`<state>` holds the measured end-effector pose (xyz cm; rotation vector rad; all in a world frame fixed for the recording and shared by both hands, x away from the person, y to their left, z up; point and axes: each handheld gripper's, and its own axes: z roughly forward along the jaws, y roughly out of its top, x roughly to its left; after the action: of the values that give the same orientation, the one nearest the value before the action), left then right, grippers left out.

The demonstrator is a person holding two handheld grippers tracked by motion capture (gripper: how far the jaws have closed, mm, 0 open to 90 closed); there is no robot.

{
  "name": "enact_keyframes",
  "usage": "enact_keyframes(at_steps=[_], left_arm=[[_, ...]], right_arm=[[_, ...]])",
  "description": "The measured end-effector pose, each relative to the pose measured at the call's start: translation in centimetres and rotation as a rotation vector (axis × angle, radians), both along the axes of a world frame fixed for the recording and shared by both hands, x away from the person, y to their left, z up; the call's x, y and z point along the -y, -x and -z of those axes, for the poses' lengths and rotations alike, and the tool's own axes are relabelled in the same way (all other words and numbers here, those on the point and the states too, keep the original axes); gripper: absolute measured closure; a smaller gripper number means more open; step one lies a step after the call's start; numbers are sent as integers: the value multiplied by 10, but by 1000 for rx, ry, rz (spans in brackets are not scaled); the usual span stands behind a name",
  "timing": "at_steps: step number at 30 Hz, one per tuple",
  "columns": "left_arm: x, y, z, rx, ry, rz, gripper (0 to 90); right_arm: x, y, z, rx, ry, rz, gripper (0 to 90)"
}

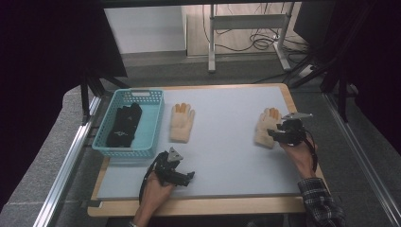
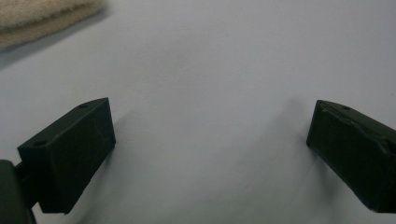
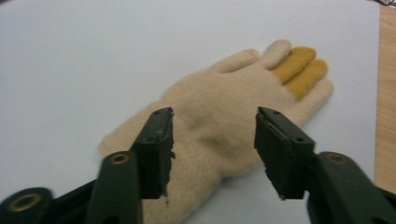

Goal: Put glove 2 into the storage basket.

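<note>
Woolly cream fabric lies under the right gripper point(image 3: 212, 154), whose jaws stand spread above the near glove point(image 3: 219, 126) without pressing it, likely lined up for a pinch on the palm. That glove rests on the mat point(image 1: 227, 142), well right of the basket point(image 1: 153, 120). A 2nd cream glove point(image 1: 182, 123) lies just beside the basket. Black gloves point(image 1: 124, 125) sit inside the basket, perhaps already sorted. Below the basket, the left gripper point(image 2: 210, 140) waits, jaws spread wide over bare mat.

Cream knit glove point(image 3: 219, 126) with two orange fingertips, flat on grey mat
</note>
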<state>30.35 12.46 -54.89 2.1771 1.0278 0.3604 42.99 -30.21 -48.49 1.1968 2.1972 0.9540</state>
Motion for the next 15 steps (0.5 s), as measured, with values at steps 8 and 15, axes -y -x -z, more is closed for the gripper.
enact_keyframes(at_steps=[8, 15], left_arm=[[0, 0, 0, 0, 0, 0, 12], [0, 0, 0, 0, 0, 0, 12]], right_arm=[[-5, -23, 5, 0, 5, 2, 304], [-16, -43, 17, -11, 49, -21, 231]])
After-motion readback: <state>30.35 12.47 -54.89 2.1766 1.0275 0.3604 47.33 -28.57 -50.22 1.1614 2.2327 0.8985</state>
